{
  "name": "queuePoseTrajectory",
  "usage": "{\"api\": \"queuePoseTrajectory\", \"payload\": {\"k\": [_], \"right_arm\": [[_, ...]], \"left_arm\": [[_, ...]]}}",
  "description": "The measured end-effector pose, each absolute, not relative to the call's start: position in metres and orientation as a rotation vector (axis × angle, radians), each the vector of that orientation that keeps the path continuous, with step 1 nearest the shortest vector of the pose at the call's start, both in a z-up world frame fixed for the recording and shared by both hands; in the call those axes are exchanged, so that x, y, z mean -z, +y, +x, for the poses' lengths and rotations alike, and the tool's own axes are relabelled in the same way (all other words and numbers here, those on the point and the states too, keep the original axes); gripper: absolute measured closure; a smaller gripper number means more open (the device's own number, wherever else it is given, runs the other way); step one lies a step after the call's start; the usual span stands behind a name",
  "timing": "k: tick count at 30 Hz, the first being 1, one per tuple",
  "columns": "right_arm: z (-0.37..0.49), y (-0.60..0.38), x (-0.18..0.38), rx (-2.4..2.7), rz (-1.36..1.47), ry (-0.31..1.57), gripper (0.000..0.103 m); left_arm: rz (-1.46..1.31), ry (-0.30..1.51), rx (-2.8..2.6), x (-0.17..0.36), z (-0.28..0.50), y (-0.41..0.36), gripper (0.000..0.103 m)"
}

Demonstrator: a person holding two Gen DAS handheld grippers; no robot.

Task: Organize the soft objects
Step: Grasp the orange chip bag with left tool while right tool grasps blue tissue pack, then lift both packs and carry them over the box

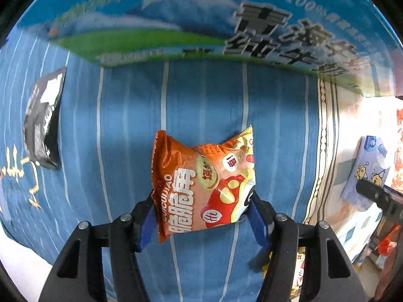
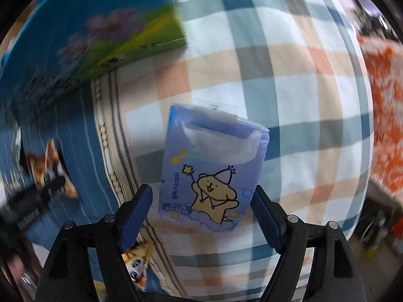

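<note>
My left gripper (image 1: pixel 201 201) is shut on an orange snack bag (image 1: pixel 201 183) and holds it above the blue striped cloth (image 1: pixel 201 95). In the right wrist view the same bag (image 2: pixel 50 173) shows small at the left. My right gripper (image 2: pixel 201 198) is open around a light-blue tissue pack (image 2: pixel 211 173) with a cartoon bear. The pack lies on the checked cloth (image 2: pixel 289 100); the blue pads (image 2: pixel 137 211) stand apart from its sides. The tissue pack also shows at the right of the left wrist view (image 1: pixel 367 168).
A big blue milk carton box (image 1: pixel 201 20) stands at the back, also in the right wrist view (image 2: pixel 88 30). A black packet (image 1: pixel 42 118) lies at the left on the striped cloth. Another snack bag (image 2: pixel 138 266) lies under my right gripper. An orange patterned cloth (image 2: pixel 385 113) is at the right.
</note>
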State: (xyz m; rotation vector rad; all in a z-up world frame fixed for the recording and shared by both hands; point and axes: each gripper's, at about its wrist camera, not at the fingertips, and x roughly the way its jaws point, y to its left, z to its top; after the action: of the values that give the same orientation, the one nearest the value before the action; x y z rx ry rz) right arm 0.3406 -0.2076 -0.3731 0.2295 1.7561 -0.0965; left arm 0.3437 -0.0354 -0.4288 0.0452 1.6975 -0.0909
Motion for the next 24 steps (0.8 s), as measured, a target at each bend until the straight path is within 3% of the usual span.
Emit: {"api": "queuePoseTrajectory", "payload": {"k": [3, 5, 11, 19, 24], "right_arm": [[0.345, -0.214, 0.381, 0.144, 0.263, 1.752, 0.023], [0.351, -0.217, 0.385, 0.152, 0.281, 1.752, 0.044], [0.344, -0.208, 0.383, 0.12, 0.198, 1.74, 0.06], [0.321, -0.174, 0.367, 0.005, 0.147, 1.726, 0.064], [0.305, -0.17, 0.328, -0.095, 0.137, 1.684, 0.064]], "left_arm": [[0.02, 1.707, 0.083, 0.432, 0.343, -0.038, 0.042], [-0.002, 1.715, 0.087, 0.437, 0.348, -0.037, 0.045], [-0.048, 1.709, 0.1, 0.441, 0.347, -0.029, 0.049], [-0.047, 1.666, 0.113, 0.416, 0.306, -0.021, 0.049], [-0.028, 1.611, 0.147, 0.377, 0.284, -0.023, 0.05]]}}
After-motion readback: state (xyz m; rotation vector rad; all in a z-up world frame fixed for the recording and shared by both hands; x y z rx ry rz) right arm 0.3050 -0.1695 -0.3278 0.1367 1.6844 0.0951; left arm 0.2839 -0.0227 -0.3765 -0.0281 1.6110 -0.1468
